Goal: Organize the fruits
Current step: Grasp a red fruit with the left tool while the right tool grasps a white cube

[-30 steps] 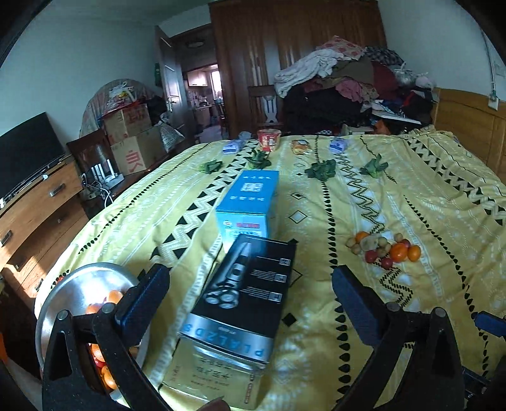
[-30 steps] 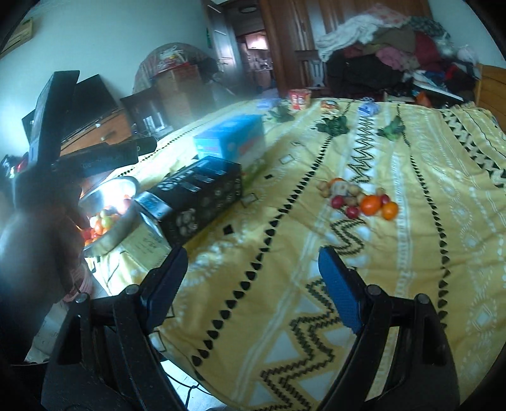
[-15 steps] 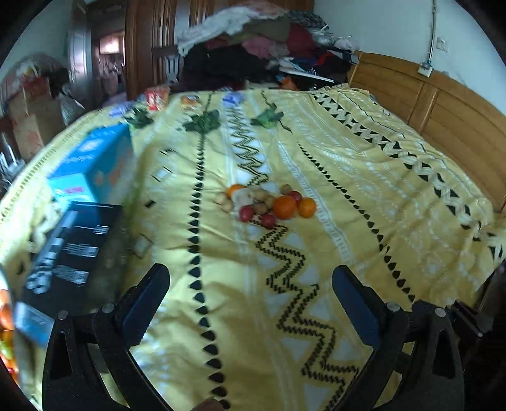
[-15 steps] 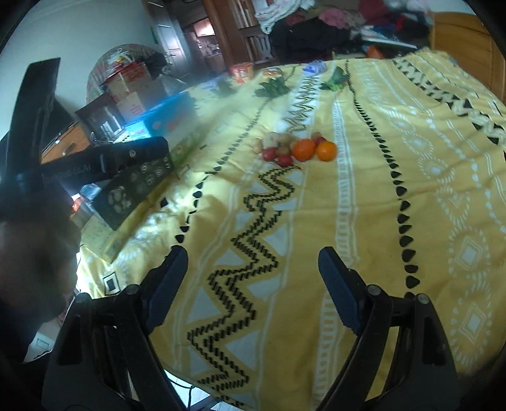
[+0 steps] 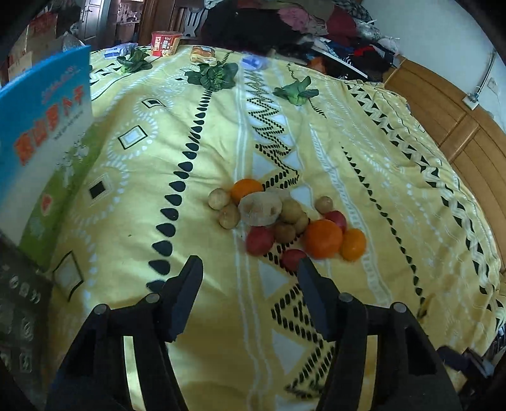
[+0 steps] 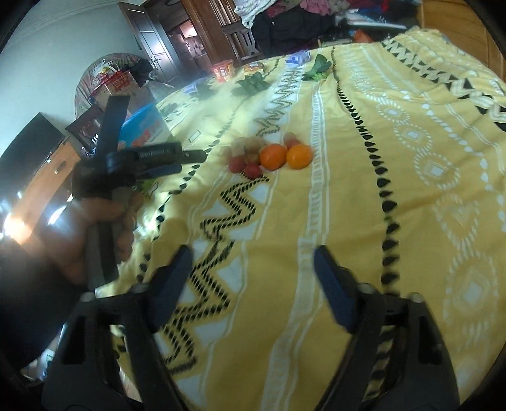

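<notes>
Bed: yellow patterned bedspread [image 5: 202, 132] covers it, with black zigzags, teardrop rows and white diamonds; it carries everything here.
Room: wooden headboard [image 5: 455, 126] along one side of the bed; heap of clothes [image 5: 284, 22] beyond the far edge; wooden door [image 6: 148, 38] and cardboard boxes [image 6: 117, 85] further off.
Fruit pile: a cluster [image 5: 284, 221] near the middle of the bedspread, with two large oranges [image 5: 323, 238], a smaller orange one [image 5: 353, 244], red fruits [image 5: 260, 240] and several small brown round ones [image 5: 219, 198], all touching or just beside each other.
Other things: blue box [image 5: 41, 126] well to the left of the pile; leafy greens [image 5: 215, 76] and a red cup [image 5: 165, 42] beyond the pile, toward the far edge.
Left tongs [image 5: 249, 275]: about half open, jaws have just been closing, nothing between them, touching nothing; seen from the right wrist, they sit in a blurred hand [image 6: 104, 221].
Right tongs [image 6: 253, 262]: moderately open, jaws have just been closing, empty, over bare bedspread.
Pile versus tongs: just ahead of the left tips, the nearest red fruit [image 5: 292, 259] beside the right-hand tip; well ahead of the right tongs, at centre view.
</notes>
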`<state>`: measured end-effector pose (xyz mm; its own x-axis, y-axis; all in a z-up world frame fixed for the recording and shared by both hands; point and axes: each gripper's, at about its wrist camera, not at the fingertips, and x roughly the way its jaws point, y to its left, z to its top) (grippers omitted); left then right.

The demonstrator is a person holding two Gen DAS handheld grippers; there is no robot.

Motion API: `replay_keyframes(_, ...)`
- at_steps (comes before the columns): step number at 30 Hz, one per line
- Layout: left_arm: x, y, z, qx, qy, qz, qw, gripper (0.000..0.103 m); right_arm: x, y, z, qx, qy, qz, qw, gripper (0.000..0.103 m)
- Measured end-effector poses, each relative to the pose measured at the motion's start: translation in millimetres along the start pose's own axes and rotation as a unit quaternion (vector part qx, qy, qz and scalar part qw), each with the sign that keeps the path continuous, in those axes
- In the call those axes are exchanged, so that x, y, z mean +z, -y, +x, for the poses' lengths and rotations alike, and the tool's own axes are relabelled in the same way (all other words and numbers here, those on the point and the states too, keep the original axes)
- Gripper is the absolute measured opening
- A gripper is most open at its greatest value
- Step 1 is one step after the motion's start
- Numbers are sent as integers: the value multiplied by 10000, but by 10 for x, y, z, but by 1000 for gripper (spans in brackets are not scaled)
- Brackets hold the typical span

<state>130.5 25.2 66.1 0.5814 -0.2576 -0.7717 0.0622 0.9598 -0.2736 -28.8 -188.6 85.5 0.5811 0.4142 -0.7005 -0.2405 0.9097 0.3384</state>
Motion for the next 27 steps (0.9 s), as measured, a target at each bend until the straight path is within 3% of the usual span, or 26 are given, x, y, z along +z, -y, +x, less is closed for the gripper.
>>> replay_keyframes(7,-9,74,388,-145,-197,565,9981,36,210,92,303,63,9,10,10000,68)
replay_keyframes(20,103,47,726,-255,-231,344,9988,36,137,154,456,123,-226,70,9996,68)
replay_keyframes(22,93,50,716,-279,-215,339,9988,33,180,141,475,151,-247,10,9996,68)
replay_keyframes(23,80,45,686,-314,-191,325,9988,26,233,117,500,176,-252,-47,9995,68)
replay_keyframes(27,-47,-24,448,-403,-75,203,9990,26,511,42,538,393,-130,-365,9985,68)
